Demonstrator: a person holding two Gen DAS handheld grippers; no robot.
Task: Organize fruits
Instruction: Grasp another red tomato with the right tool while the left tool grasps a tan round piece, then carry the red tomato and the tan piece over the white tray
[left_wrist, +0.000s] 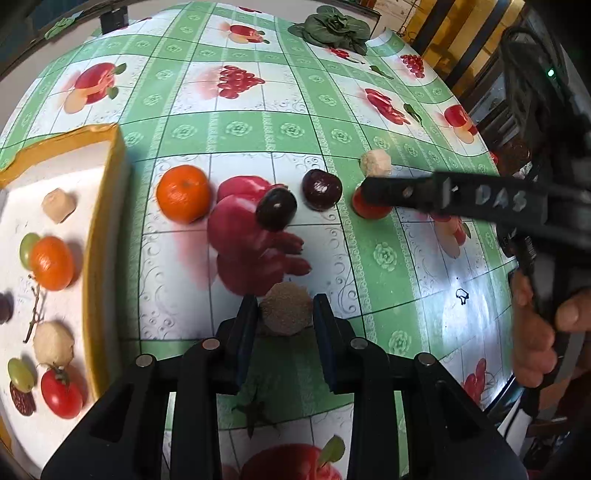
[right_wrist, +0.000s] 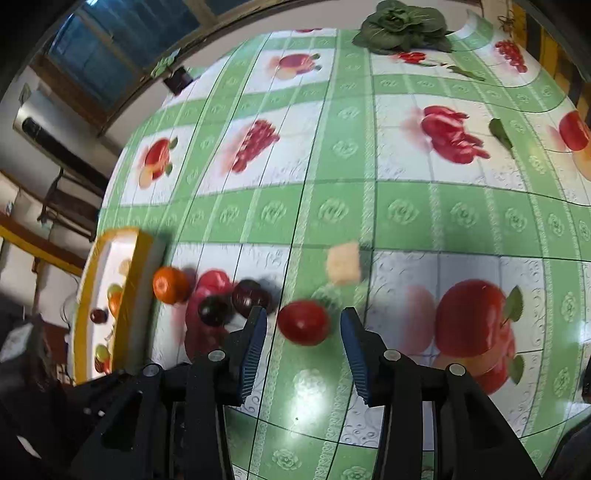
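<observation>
So the counter (left_wrist: 384, 254) is covered in a glossy green-and-white checked oilcloth with printed apples, berries and red fruit all over it, which makes spotting the real fruit a bit of a game. Far end there's a leafy green vegetable (left_wrist: 334, 27) lying near the edge, and through the right wrist cam I can see a dark window (right_wrist: 110, 55) and a pale wall behind the counter. A yellow-rimmed tray (left_wrist: 105, 236) with a white floor sits on the left side and already has a tangerine, a tomato, some green grapes and a couple of pale lumpy fruits in it.

Out on the cloth, just beside the tray: an orange tangerine (left_wrist: 183, 194), then two dark plums (left_wrist: 276, 209), close together.

My left gripper (left_wrist: 285, 317) has its fingers clenched on a brown fuzzy kiwi (left_wrist: 286, 308), pads pressing both sides, down at the cloth near me.

My right gripper (right_wrist: 303, 345) is straddling a red tomato (right_wrist: 303, 322). Those fingers are released, with a visible gap on each side of the tomato. A pale beige chunk (right_wrist: 343, 263) sits just behind it. From the left cam I can see the person's hand (left_wrist: 535, 332) wrapped round that handle.
</observation>
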